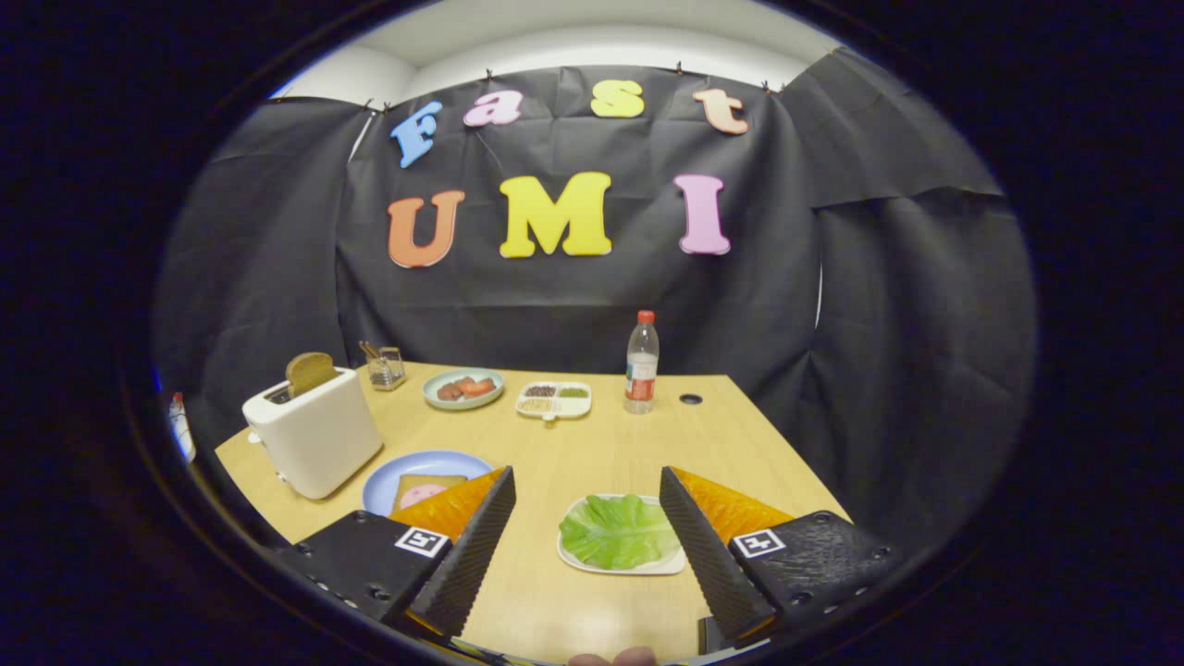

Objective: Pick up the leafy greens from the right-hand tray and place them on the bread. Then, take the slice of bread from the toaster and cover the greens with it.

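Tool [585, 518] held above the near part of the wooden counter [610, 444], fingers [476, 546] spread wide apart, gripping nothing. Leafy greens [618, 531] lying flat in a white tray [578, 560], seen between the two fingers, closer to the right finger and just touching its inner edge in the view; not in contact with either pad as far as can be told. Bare counter showing between tray and left finger.

Blue plate [407, 467] just beyond the left finger, partly covered by it, carrying a slice of bread [435, 483] with a pink round slice [421, 494] on top. White toaster [310, 430] left of the plate, near the counter's left edge, with a brown bread slice [309, 372] standing up out of its slot.

Farther back: small clear container [385, 367] behind the toaster; pale green plate [462, 388] with reddish food pieces; white divided dish [553, 400] with dark and green fillings beside it; clear bottle [641, 363] with red cap standing upright right of the dish. Small dark hole [690, 400] in the counter right of the bottle.

Fingertip of a person [612, 658] visible below the tool.
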Tool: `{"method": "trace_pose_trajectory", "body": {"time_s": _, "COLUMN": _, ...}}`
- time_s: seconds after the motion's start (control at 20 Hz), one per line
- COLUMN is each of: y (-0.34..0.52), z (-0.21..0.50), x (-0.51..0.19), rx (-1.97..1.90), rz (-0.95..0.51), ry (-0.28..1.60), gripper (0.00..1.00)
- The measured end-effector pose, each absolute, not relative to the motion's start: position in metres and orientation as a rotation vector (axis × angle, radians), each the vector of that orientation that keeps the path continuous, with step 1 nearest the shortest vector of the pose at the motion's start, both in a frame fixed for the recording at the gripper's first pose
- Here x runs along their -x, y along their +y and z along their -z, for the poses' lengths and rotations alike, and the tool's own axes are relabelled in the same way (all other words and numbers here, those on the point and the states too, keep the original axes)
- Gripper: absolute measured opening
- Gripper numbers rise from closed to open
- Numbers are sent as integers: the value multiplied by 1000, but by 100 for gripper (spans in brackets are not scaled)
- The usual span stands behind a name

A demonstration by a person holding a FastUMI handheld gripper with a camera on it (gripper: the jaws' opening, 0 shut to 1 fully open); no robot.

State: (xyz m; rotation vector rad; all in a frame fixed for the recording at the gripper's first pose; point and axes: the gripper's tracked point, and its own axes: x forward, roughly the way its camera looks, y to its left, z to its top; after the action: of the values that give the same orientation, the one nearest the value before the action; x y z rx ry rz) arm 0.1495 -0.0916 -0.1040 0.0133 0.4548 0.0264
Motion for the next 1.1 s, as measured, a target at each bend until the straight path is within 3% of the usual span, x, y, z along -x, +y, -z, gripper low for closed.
{"method": "trace_pose_trajectory", "body": {"time_s": 0.45, "y": -108, "z": 209, "x": -208, "rx": -49, "rz": 1, "ry": 788, "gripper": 96}}
{"method": "trace_pose_trajectory", "body": {"time_s": 1.1, "y": -121, "z": 266, "x": -222, "rx": 15, "rz": -9, "ry": 863, "gripper": 97}}
